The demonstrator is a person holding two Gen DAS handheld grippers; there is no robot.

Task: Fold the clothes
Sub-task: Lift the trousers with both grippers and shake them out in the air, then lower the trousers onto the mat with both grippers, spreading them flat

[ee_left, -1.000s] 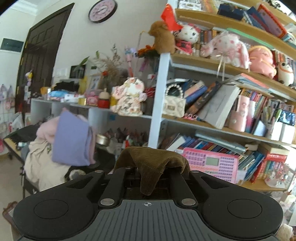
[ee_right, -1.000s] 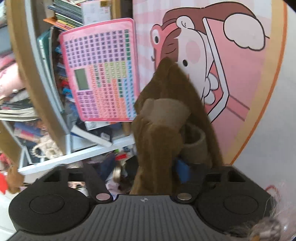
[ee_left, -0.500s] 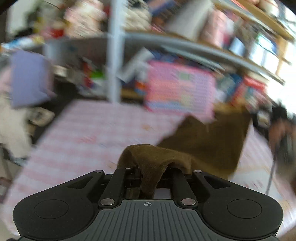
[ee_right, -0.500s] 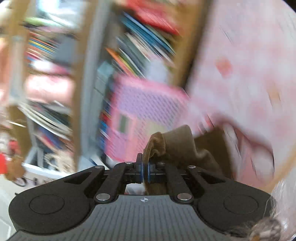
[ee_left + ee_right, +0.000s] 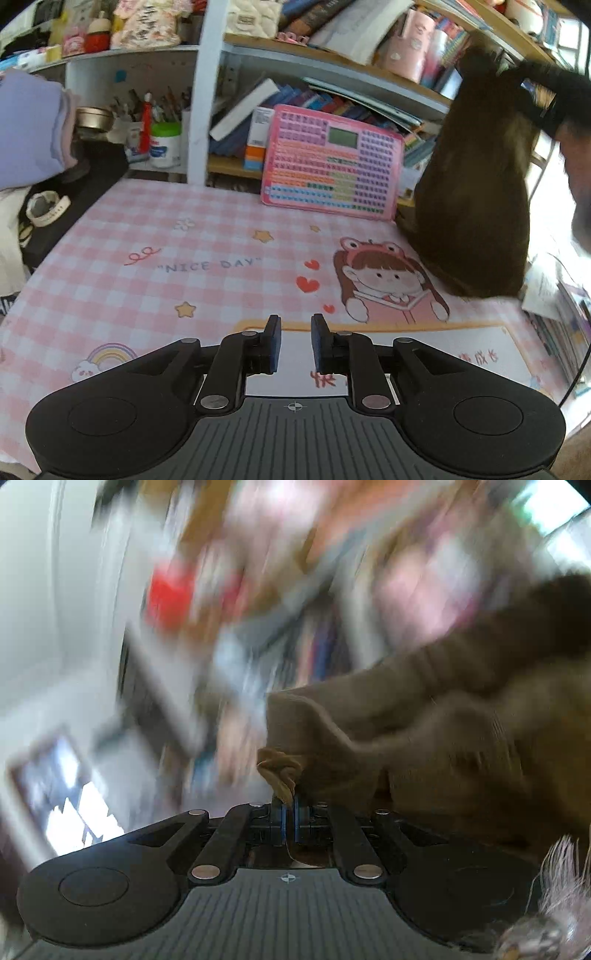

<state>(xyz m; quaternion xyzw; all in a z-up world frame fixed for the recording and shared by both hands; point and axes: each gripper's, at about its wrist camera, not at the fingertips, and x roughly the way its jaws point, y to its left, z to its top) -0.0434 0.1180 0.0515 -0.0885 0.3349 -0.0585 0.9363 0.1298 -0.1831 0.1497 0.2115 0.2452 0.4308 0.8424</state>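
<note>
Left gripper (image 5: 295,345): jaws have just been opening, now a narrow gap, nothing between the blue pads, only the pink checked table mat (image 5: 155,240) shows through. It sits low over the near edge of the table, pointing down at the mat.

Right gripper (image 5: 289,821): jaws pinched tight on a bunched edge of the brown garment (image 5: 424,738); fabric knot sticks out just above the pads, rest of the cloth drapes off to the right of that view. Background there is motion-blurred, can't read anything.

From the left wrist view the brown garment (image 5: 476,192) hangs upright at the table's far right side, lower hem touching or just above the mat, can't tell which. Top end is up by a dark blurred shape near the frame's right edge.

Far edge: pink keypad toy (image 5: 330,162) leans against the bookshelf (image 5: 207,92). Lilac cloth (image 5: 27,125) off the far left corner.
</note>
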